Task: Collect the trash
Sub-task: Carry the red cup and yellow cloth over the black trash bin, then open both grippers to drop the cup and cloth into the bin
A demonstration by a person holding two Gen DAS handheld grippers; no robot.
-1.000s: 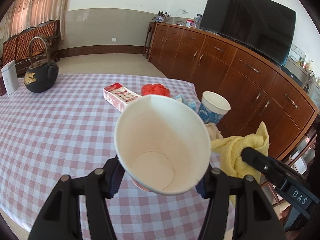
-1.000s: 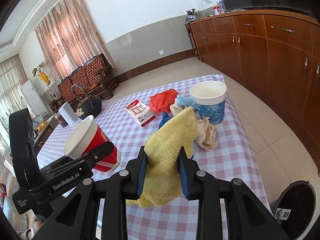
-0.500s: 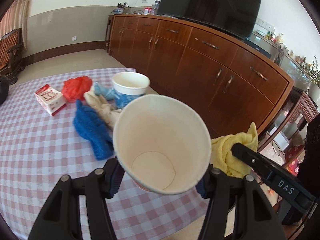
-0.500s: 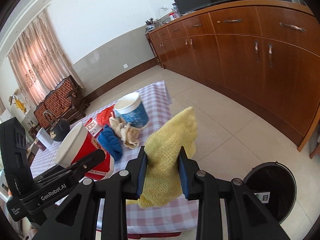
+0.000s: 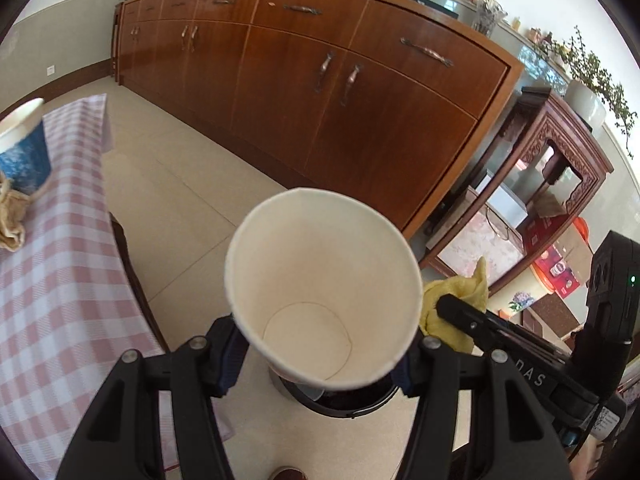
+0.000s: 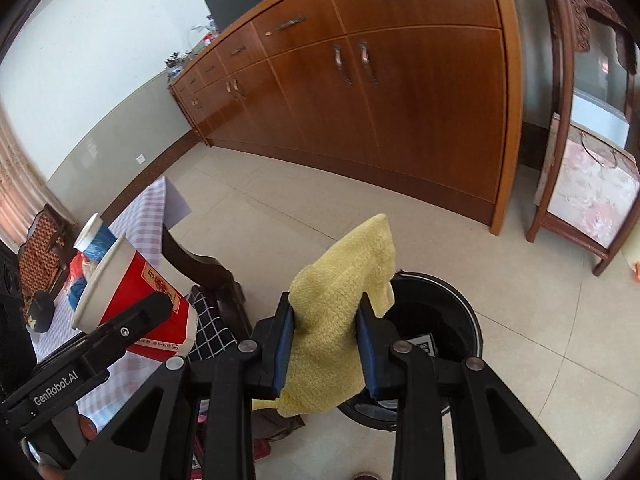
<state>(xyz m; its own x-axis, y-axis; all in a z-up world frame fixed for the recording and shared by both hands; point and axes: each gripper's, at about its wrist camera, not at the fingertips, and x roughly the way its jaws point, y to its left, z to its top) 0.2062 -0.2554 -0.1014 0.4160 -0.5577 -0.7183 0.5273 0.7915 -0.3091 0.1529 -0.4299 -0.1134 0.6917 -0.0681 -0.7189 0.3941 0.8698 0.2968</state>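
Both hands have swung off the worktop (image 5: pixel 60 300) over the last sec. Earlier views were full of checked cloth and clutter; now both look down at tiled floor with the black bin (image 6: pixel 440 320) under the jaws.

L gripper (image 5: pixel 320 360): jaws clamped on the red paper cup (image 5: pixel 324 300), mouth facing cam, empty inside afaict. Grip unchanged vs earlier frames. In the left view the bin rim (image 5: pixel 344 408) peeks out just below the cup, so cup is roughly over the opening.

R gripper (image 6: pixel 326 344): jaws clenched on the yellow cloth (image 6: pixel 340 312), same pinch as before, cloth flops up and fwd over the bin's near rim. Bin now sits right behind and below the cloth; half a sec ago it was off to lower right.

Meaning: transport leg basically done, both items at the drop zone. Next step imo = release, prob cloth first since it hangs over the opening already. Cup needs checking; cam can't see how much of the bin mouth is under it.

Risk: cloth could snag on a pad when the jaws part.

Left behind on worktop: blue cup (image 5: pixel 24 148), beige rag (image 5: pixel 12 216), plus more bits in the right view too small to ID. So more trips needed.
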